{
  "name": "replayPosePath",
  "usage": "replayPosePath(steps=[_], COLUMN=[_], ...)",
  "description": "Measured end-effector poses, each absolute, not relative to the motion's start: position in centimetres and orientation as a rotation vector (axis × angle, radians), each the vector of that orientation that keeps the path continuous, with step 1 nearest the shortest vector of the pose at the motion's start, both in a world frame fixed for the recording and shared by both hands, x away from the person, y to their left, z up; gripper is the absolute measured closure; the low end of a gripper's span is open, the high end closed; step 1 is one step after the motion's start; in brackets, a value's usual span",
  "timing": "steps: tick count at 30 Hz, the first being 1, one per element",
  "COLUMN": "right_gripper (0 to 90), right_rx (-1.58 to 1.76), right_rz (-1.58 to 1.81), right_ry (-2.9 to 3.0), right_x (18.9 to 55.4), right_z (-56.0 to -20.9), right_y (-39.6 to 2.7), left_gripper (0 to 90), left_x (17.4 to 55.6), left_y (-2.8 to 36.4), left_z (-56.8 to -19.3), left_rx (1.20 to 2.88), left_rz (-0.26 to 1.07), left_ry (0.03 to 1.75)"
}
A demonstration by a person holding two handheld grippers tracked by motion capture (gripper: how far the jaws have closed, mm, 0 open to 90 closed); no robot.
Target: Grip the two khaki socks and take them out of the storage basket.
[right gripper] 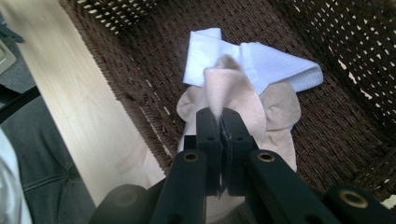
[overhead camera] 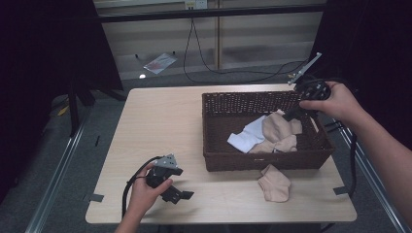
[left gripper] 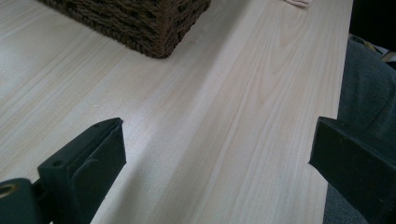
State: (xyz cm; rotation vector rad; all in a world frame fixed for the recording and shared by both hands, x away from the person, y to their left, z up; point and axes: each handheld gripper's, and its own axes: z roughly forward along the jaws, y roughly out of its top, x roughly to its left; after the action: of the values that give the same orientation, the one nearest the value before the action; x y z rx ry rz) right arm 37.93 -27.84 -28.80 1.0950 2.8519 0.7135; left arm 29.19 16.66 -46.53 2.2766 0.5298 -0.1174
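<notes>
Spreading across most of the high view, the pale wooden table [overhead camera: 160, 121] carries everything else. On its right half sits a dark woven basket [overhead camera: 228, 104], rectangular and open at the top. Inside the basket lies a white sock [overhead camera: 248, 137], folded, with a heap of beige socks [overhead camera: 284, 143] just beside and partly over it. Another beige sock [overhead camera: 274, 183] lies on the table in front of the basket, touching its near wall.

Above the basket's right end the right gripper [overhead camera: 291, 115] points down into it, held in the person's right hand [overhead camera: 335, 103]. In the right gripper view its jaws are pressed together on a pinch of one beige sock [right gripper: 229, 93], which hangs up from the heap with the white sock behind it.

Near the table's front edge, well apart from the basket, the left gripper [overhead camera: 176, 193] rests low over the wood in the left hand [overhead camera: 145, 191]. Its jaws stand wide apart with nothing between them but bare table.
</notes>
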Motion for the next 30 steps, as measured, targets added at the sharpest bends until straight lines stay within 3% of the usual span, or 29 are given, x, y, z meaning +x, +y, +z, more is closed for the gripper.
replayPosePath(steps=[17,30], right_gripper=[88.2,88.2], right_rx=[1.003,0.918], right_rz=[0.732,0.775], right_ry=[2.9,2.952], right_x=[36.8,35.9], right_z=[-25.4,-24.9], right_y=[-28.1,-27.4], left_gripper=[3.1,3.1], left_x=[29.2,29.2], left_y=[16.6,16.6], left_z=[-46.6,-46.7], left_rx=[2.289,2.282], left_rz=[-0.123,-0.126], left_ry=[0.528,0.531])
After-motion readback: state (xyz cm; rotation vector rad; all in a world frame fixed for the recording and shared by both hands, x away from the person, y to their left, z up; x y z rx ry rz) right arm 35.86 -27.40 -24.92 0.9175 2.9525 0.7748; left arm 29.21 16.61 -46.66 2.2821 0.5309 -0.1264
